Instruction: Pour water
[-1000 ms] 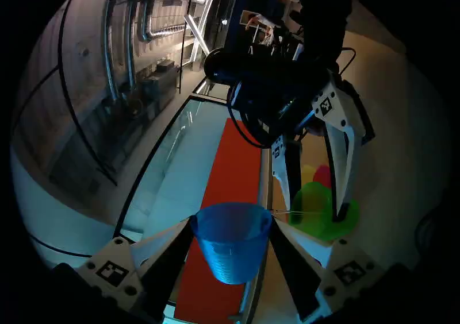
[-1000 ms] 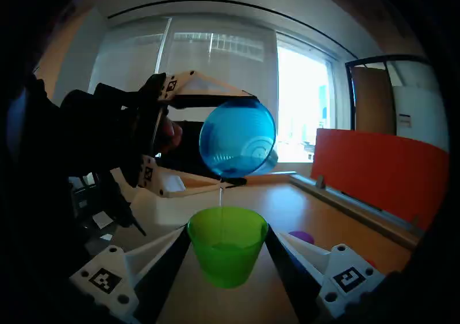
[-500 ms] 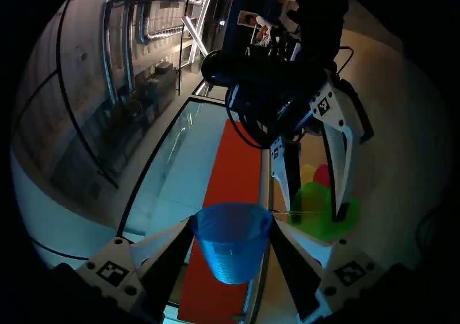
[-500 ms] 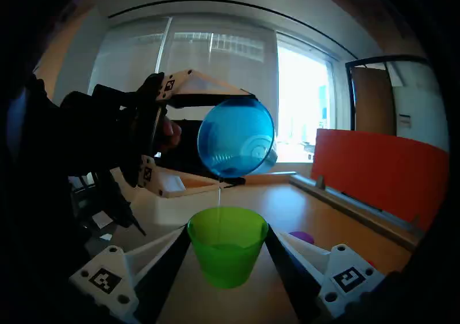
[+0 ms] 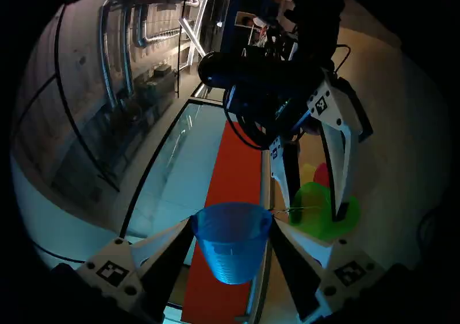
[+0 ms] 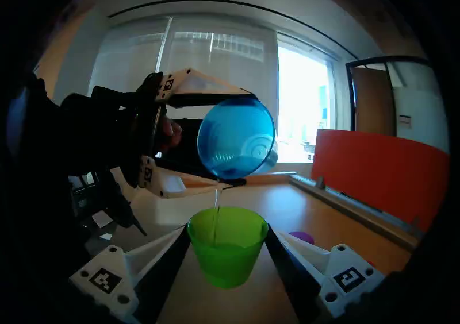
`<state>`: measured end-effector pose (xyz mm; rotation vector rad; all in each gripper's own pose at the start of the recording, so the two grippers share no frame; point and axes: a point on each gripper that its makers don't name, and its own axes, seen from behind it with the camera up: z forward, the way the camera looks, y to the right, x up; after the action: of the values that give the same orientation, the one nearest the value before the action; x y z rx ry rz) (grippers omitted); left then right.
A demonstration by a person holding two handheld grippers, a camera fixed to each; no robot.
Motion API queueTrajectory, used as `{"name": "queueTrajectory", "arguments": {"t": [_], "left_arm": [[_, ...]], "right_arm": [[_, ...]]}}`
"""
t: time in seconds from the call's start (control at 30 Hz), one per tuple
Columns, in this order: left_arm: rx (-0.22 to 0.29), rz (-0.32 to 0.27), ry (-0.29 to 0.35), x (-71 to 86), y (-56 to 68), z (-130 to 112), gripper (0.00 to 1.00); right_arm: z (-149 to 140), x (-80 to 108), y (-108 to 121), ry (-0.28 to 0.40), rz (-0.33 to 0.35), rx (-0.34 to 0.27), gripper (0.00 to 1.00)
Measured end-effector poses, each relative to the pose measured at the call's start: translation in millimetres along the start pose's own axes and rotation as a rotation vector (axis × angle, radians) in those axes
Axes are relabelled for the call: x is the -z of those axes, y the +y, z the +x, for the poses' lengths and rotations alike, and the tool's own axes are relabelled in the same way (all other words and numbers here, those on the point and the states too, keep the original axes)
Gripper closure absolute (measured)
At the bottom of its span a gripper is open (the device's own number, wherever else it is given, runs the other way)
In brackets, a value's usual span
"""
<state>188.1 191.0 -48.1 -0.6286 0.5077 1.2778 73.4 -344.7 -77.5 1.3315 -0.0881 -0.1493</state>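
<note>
Jaws pinch tipped translucent blue cup (image 6: 236, 137), water (image 6: 215, 206) trickling into green cup (image 6: 227, 246).

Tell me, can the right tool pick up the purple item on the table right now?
Probably not: the right tool is shut on the green cup, mid-pour from the blue cup; the purple item lies unobstructed beyond.

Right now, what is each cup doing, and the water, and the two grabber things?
Blue cup: tipped on its side, pouring.
Green cup: upright, partly filled.
Water: falling in a thin stream into the green cup.
Left gripper: fingers shut on the blue cup.
Right gripper: fingers shut on the green cup.
</note>
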Motion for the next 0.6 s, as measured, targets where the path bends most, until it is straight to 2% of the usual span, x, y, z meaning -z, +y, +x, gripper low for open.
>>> {"name": "queueTrajectory", "arguments": {"t": [0.6], "left_arm": [[-0.019, 0.004, -0.001, -0.1, -2.4, 1.5, 0.12]], "right_arm": [[-1.0, 0.5, -1.2, 0.0, 0.002, 0.001, 0.07]]}}
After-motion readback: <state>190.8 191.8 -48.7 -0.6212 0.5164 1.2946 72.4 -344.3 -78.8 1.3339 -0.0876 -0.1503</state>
